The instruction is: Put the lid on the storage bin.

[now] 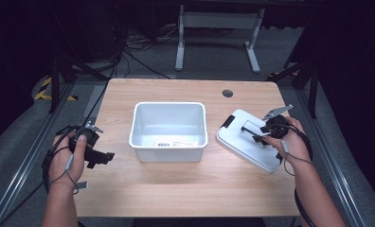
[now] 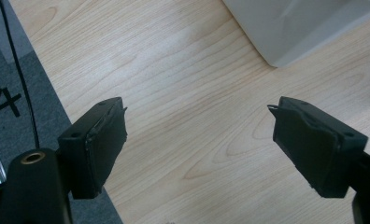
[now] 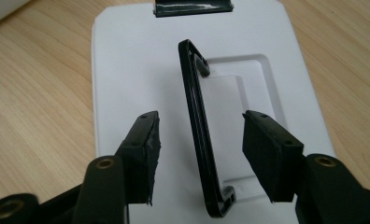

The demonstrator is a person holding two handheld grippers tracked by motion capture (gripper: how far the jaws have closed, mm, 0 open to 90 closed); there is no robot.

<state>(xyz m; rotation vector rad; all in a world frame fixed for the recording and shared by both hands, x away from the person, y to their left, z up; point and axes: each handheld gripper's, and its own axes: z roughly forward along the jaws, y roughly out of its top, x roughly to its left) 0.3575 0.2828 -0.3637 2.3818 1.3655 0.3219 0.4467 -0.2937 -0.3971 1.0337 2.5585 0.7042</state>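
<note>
A white plastic bin stands open and empty at the table's middle; its corner shows in the left gripper view. To its right lies the white lid, with a black handle raised along its middle and a black latch at its far end. My right gripper hovers open over the lid, one jaw on each side of the handle, not touching it. My left gripper stays open over bare wood left of the bin, holding nothing.
The wooden table has a round cable hole at its back right. Its left edge runs close to my left gripper, with grey floor beyond. A white frame and cables stand on the floor behind the table.
</note>
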